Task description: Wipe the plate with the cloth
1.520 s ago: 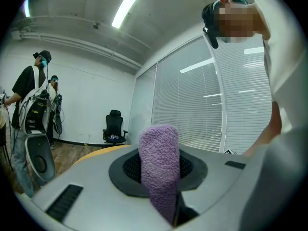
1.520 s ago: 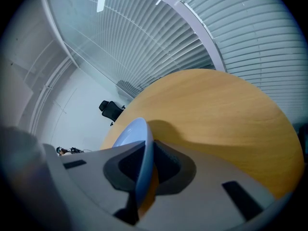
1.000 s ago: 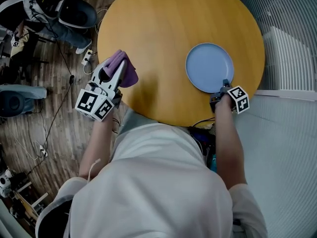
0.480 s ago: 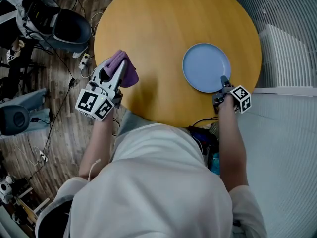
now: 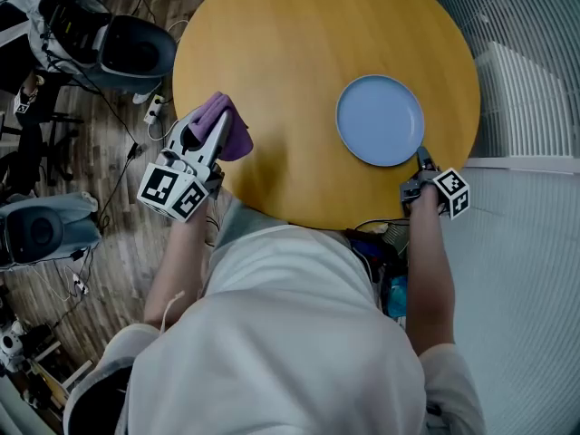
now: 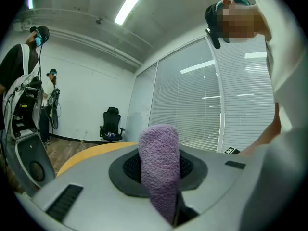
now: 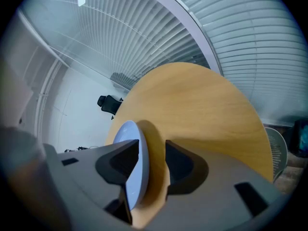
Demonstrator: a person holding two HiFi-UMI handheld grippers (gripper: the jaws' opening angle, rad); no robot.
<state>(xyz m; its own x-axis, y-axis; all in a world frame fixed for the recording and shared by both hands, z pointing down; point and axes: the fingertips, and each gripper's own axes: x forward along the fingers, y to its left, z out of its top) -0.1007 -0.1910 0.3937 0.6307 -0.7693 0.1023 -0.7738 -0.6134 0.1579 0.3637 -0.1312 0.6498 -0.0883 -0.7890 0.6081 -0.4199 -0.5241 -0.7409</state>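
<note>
**Both tongs in play: right tongs free the plate, left tongs grip the cloth**

We see the right tongs' 2 jaws standing wide apart, having just been opening. 1 second ago they pinched the near rim of the blue plate. Now that rim shows in the gap between them with neither pad pressing it, and the tongs have drawn back a little toward the table's near edge. The plate lies flat on the round wooden table, almost where it lay before. The left tongs are clamped on the folded purple cloth, held above the table's left edge, well apart from the plate. We judge the plate set down and the wiping not yet begun. Next, the cloth has to cross to the plate.
</note>
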